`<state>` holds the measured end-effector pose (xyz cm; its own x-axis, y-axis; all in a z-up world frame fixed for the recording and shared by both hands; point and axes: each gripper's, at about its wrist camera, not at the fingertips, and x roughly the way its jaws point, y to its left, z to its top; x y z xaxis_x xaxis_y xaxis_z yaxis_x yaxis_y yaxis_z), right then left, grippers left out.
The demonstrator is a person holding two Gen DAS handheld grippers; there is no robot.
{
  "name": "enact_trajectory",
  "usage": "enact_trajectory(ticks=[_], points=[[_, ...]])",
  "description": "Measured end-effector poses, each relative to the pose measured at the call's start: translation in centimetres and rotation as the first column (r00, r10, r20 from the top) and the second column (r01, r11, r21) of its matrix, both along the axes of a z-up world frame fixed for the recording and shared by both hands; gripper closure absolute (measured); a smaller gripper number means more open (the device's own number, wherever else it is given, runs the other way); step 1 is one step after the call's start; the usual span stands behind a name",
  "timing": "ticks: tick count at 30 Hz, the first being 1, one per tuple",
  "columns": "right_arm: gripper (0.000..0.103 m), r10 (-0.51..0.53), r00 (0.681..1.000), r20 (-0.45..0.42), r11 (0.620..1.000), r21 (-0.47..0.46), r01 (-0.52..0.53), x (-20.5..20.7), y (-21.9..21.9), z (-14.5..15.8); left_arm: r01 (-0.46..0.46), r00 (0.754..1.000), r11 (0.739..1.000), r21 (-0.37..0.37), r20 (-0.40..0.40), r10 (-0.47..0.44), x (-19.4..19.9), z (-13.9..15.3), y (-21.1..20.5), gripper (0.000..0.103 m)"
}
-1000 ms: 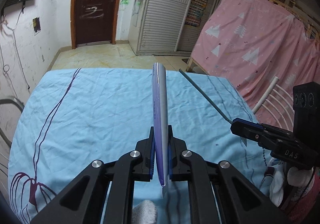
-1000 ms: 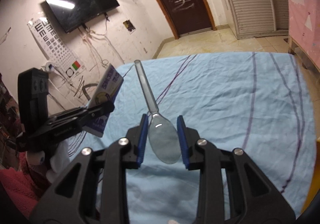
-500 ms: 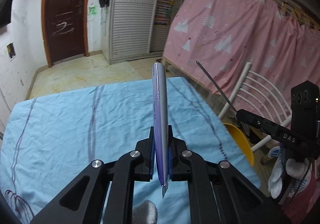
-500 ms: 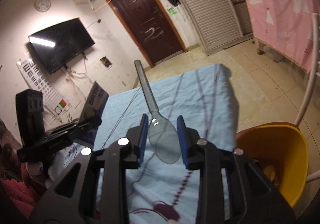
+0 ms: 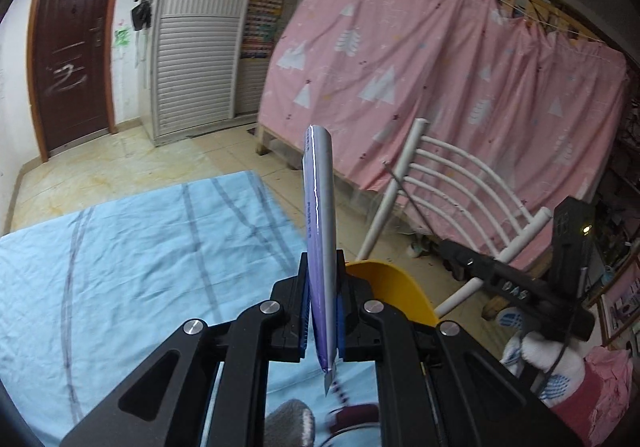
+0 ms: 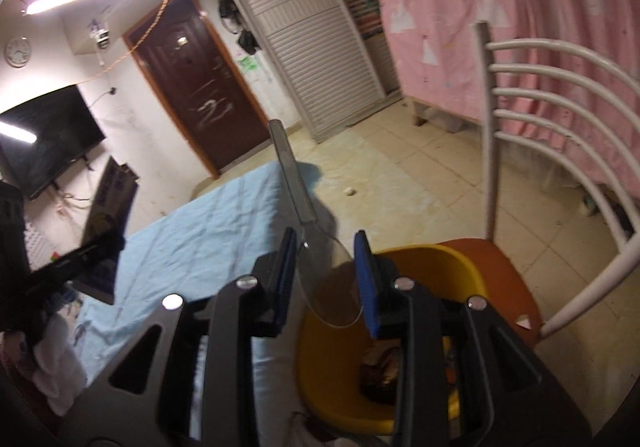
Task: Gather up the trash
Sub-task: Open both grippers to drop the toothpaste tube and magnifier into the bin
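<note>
Left gripper [image 5: 323, 311]: jaws closed tight on a flat wrapper [image 5: 319, 231], clamped edge-on between the blue pads. Wrapper stands up and forward out of the grip, well past the fingertips, with a short pointed corner hanging below the pads. Purple printed face on one side, silvery foil on the other, top end curled into a slight roll. Held in the air above the right edge of the light blue cloth [image 5: 132, 259]. Seen in the right wrist view as a dark printed packet [image 6: 111, 203] at far left, held out over the cloth.

Yellow bin [image 5: 390, 289]: just beyond and to the right of the left fingertips, only part of its rim visible there. In the right wrist view, bin [image 6: 332, 363] sits on the orange seat of a white-railed chair [image 6: 560, 135], beside the cloth edge; dark crumpled matter lies at its bottom, identity not clear.

Right gripper [image 6: 327, 275]: jaws set narrow, gripping the bowl of a clear plastic spoon [image 6: 316, 247] by its two edges. Bowl lies between the blue pads, handle projects forward and upward past the fingertips. Spoon transparent, colourless, faint glare on the bowl. Bowl positioned over the bin's near rim. White-gloved hand [image 5: 544, 363] seen under this gripper in the left wrist view.
</note>
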<state>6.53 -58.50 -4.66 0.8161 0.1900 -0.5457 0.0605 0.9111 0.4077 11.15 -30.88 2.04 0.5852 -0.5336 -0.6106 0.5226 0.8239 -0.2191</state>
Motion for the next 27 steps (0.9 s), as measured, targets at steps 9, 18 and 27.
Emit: enact_trajectory(ticks=[9, 18, 27], points=[[0.075, -0.050, 0.996, -0.079, 0.998, 0.024, 0.052, 0.5, -2.2, -3.8, 0.068, 0.998, 0.998, 0.013, -0.012, -0.068, 0.0, -0.8, -6.1, 0.102], [0.052, -0.120, 0.992, -0.048, 0.992, 0.032, 0.121, -0.6, -3.2, -3.1, 0.138, 0.989, 0.988, -0.069, -0.039, -0.141, -0.3, -2.1, -8.7, 0.101], [0.039, -0.134, 0.991, 0.008, 0.991, 0.024, 0.134, -1.6, -1.9, -1.2, 0.128, 0.987, 0.981, -0.144, -0.078, -0.140, 0.4, -3.0, -7.6, 0.036]])
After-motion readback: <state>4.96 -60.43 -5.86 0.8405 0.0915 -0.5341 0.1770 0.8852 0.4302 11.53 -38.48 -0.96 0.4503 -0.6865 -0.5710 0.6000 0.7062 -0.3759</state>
